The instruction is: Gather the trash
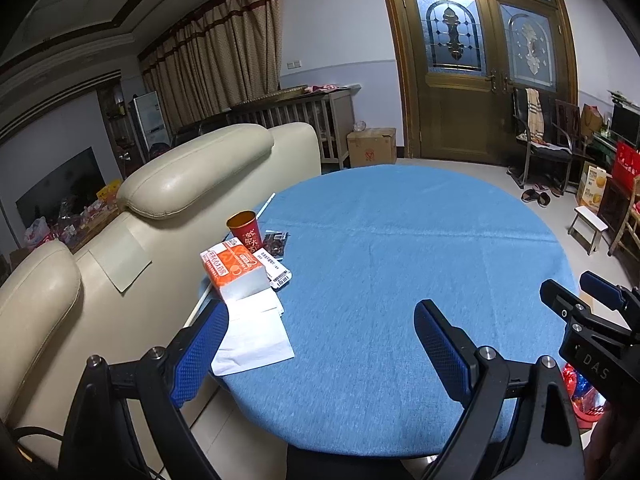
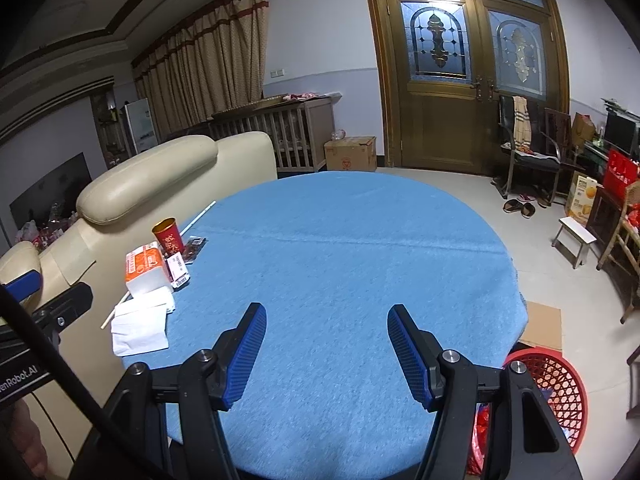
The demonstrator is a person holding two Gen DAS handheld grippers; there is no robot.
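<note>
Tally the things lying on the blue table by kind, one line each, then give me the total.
Red paper cup: 1
Orange and white carton: 1
White paper sheets: 2, overlapping
White straws or sticks: 2
Dark snack packet: 1
Barcode label slip: 1
Total: 8, all clustered at the table's sofa-side edge.

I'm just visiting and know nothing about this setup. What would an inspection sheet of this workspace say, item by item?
Surface: round table under a blue cloth, mostly bare.
Job's things: red cup, orange carton, white papers, small packets and a thin stick, all at the table's left edge; red basket on the floor at right.
Clutter: nothing seen.
Grippers: left gripper and right gripper open, empty.
Cables: black cable by the left gripper.
Surroundings: cream sofa, wooden doors, chairs.
</note>
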